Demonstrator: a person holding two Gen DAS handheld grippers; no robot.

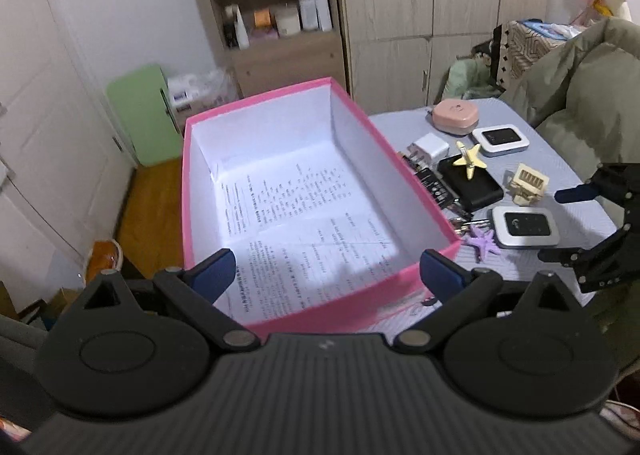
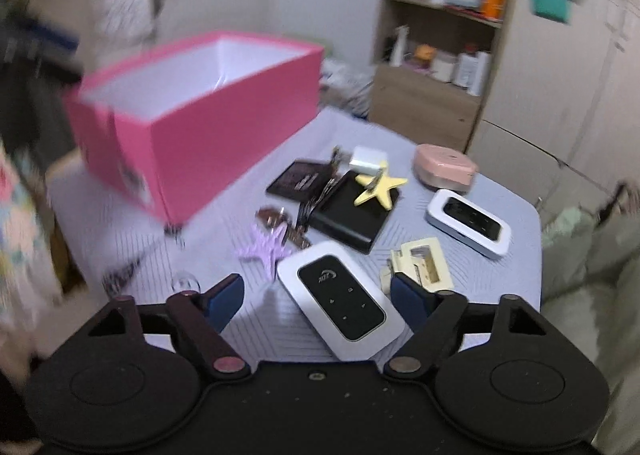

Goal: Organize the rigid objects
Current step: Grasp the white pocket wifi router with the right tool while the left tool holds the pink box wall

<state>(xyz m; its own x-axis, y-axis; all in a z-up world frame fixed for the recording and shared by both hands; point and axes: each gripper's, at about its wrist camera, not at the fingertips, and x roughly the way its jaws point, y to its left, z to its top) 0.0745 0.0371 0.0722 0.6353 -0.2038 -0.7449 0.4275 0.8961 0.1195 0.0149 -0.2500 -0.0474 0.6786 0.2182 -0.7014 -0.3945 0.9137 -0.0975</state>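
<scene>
Clearly almost nothing has been sorted yet. Nearest, the right gripper (image 2: pixel 316 301) stands open around the closer white-and-black pocket router (image 2: pixel 340 301), its blue pads on either side without pressing it, so I judge a first pick is being lined up. The left gripper (image 1: pixel 326 275) is open too and empty, poised over the near edge of the pink box (image 1: pixel 316 319), which holds only a printed sheet lining its floor (no objects inside as far as the left wrist view shows). Beyond the router, everything lies loose on the grey table (image 2: pixel 516 223): a cream clip (image 2: pixel 424 265), purple star (image 2: pixel 266 251), keys, a black power bank (image 2: pixel 352 221) with a yellow star (image 2: pixel 380 187) resting on it, a second router (image 2: pixel 468 223), a white charger (image 2: pixel 368 159) and, farthest, a pink case (image 2: pixel 444 171).
</scene>
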